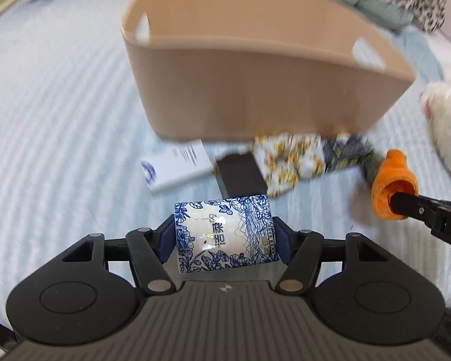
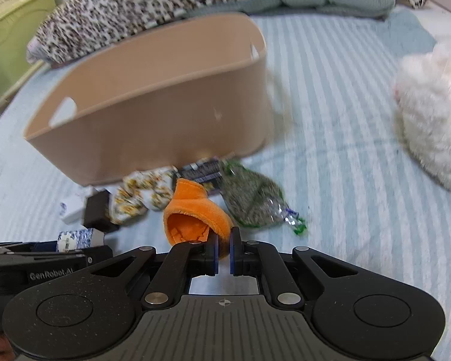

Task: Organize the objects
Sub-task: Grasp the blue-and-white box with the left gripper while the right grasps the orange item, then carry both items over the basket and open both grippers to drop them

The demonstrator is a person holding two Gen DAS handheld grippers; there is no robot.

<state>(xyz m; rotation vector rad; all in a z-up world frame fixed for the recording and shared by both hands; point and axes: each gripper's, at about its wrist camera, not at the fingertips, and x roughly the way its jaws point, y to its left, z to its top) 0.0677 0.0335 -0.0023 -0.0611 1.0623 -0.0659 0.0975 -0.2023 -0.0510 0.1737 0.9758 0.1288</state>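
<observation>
My left gripper [image 1: 225, 234] is shut on a blue-and-white floral box [image 1: 225, 236], held above the bed in front of the tan basket [image 1: 255, 102]. My right gripper [image 2: 224, 251] is shut on the rim of an orange plush piece [image 2: 195, 213]; it also shows in the left wrist view [image 1: 392, 185]. The basket [image 2: 153, 126] stands just behind a pile: a white box [image 1: 177, 168], a dark box [image 1: 240, 176], a sunflower-print packet [image 1: 291, 162], a dark printed packet [image 2: 201, 171] and a green clear bag [image 2: 255, 201].
The striped light-blue bedspread [image 2: 345, 180] lies under everything. A white fluffy toy [image 2: 433, 129] sits at the right. A leopard-print blanket [image 2: 165, 3] and green cushions [image 2: 330, 0] lie behind the basket. A green headboard [image 2: 9, 45] is at far left.
</observation>
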